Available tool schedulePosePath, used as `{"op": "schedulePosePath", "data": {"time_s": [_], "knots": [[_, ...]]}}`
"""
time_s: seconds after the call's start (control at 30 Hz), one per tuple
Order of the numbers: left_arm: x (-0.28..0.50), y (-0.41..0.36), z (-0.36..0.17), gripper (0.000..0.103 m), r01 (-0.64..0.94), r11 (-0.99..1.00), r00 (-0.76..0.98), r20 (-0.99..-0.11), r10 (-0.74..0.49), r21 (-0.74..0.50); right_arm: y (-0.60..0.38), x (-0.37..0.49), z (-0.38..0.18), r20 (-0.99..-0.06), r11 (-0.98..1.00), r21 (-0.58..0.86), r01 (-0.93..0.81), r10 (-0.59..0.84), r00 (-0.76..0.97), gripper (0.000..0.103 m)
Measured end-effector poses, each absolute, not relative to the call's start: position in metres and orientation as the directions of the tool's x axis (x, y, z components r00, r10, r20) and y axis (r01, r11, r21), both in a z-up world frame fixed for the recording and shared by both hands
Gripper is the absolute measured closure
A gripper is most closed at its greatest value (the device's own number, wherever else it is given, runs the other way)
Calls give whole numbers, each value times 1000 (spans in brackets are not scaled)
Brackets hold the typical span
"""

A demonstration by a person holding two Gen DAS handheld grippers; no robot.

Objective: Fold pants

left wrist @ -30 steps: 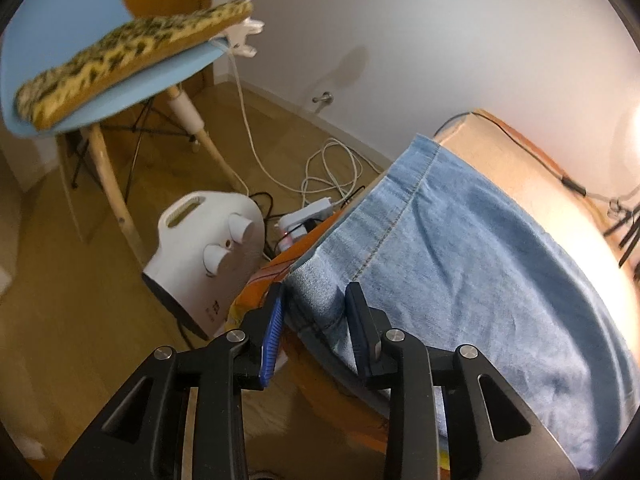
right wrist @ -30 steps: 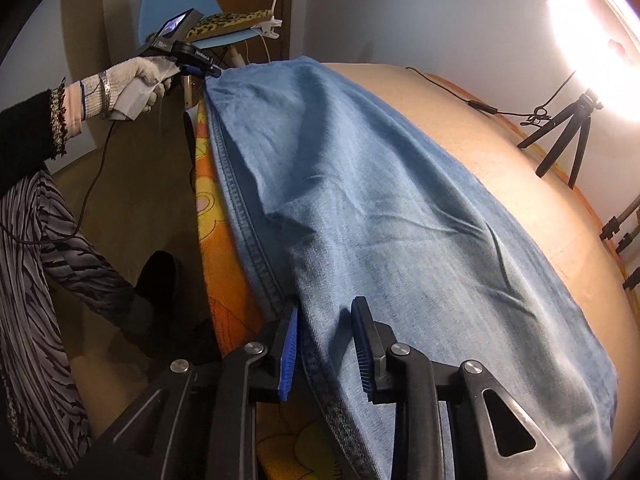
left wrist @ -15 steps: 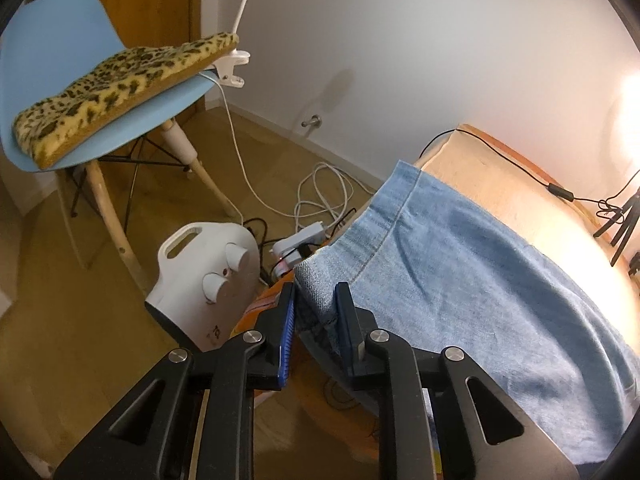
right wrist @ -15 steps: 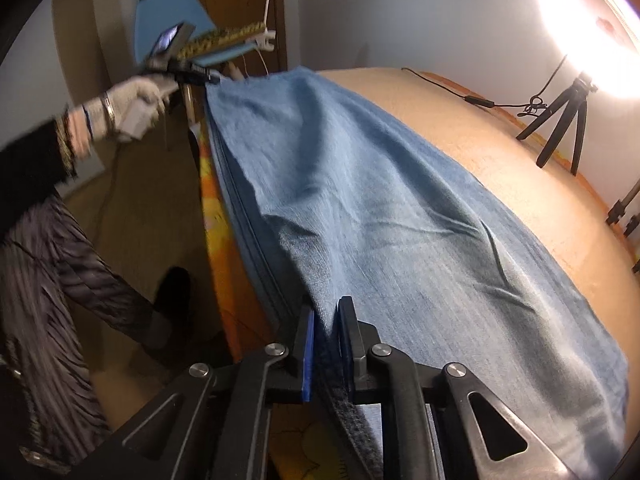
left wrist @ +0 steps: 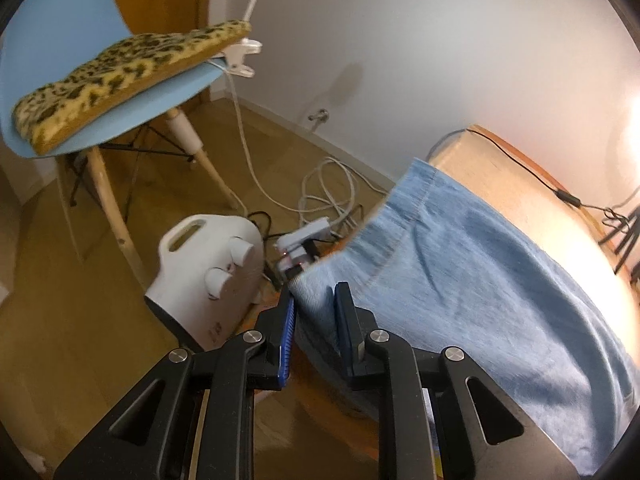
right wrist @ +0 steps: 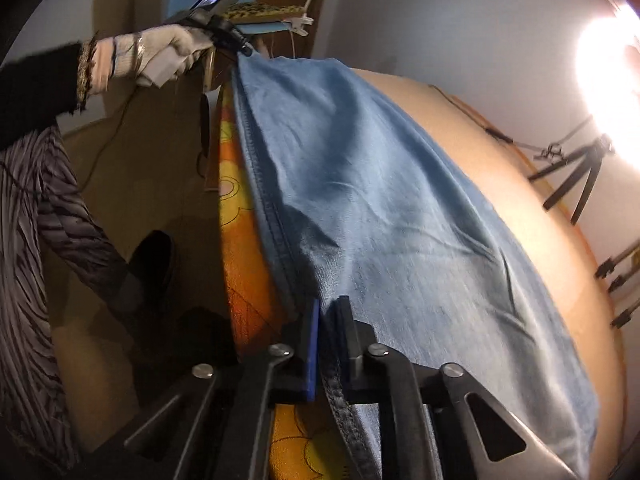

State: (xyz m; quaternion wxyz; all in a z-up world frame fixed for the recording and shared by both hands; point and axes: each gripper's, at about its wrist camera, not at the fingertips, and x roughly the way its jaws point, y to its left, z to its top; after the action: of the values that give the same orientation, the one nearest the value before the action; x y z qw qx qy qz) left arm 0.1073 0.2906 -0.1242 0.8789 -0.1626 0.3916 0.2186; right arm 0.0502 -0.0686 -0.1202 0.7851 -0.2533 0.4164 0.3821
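Light blue denim pants (right wrist: 380, 216) lie lengthwise across a wooden table (right wrist: 532, 216). My right gripper (right wrist: 329, 312) is shut on the pants' near seam edge and lifts it off the table. My left gripper (left wrist: 313, 300) is shut on a hem corner of the pants (left wrist: 460, 272) at the far end; it also shows in the right wrist view (right wrist: 236, 46), held in a gloved hand, with the cloth raised there.
An orange flowered cloth (right wrist: 240, 240) covers the table's near edge. A blue chair (left wrist: 100, 80) with a leopard cushion, a white fan heater (left wrist: 208, 272) and floor cables (left wrist: 328, 196) lie beyond the table end. A bright lamp (right wrist: 608, 88) and tripods (right wrist: 576, 184) stand at the far right.
Both grippers have closed on the pants' near edge and lifted it. The cloth now rises off the table toward the left gripper.
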Motion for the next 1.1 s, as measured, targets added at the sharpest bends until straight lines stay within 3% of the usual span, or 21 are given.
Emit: {"op": "schedulePosePath", "data": {"time_s": [0.1,0.27,0.5,0.67,0.77,1.1], "knots": [[98,303,-118,86,-557,824,593,-743,309,-102,-76,57,-117,-846,608,-23,-794,412,340,99],[82,317,-113,86,-547,792,651,-733,197,-273,-75,58,-121,-854,599,-21,-800,406,326,99],[93,301,-130,85,-502,793,635,-770,67,-345,-71,61,-122,-858,594,-20,-804,403,319,95],[92,302,-132,84,-545,760,622,-779,82,-355,-72,61,-123,-859,599,-11,-800,404,314,94],[89,305,-135,72,-573,734,609,-788,85,-364,-73,62,-124,-860,597,-13,-802,403,314,94],[93,306,-141,71,-579,728,608,-789,87,-366,-73,63,-124,-855,603,-13,-797,406,322,94]]}}
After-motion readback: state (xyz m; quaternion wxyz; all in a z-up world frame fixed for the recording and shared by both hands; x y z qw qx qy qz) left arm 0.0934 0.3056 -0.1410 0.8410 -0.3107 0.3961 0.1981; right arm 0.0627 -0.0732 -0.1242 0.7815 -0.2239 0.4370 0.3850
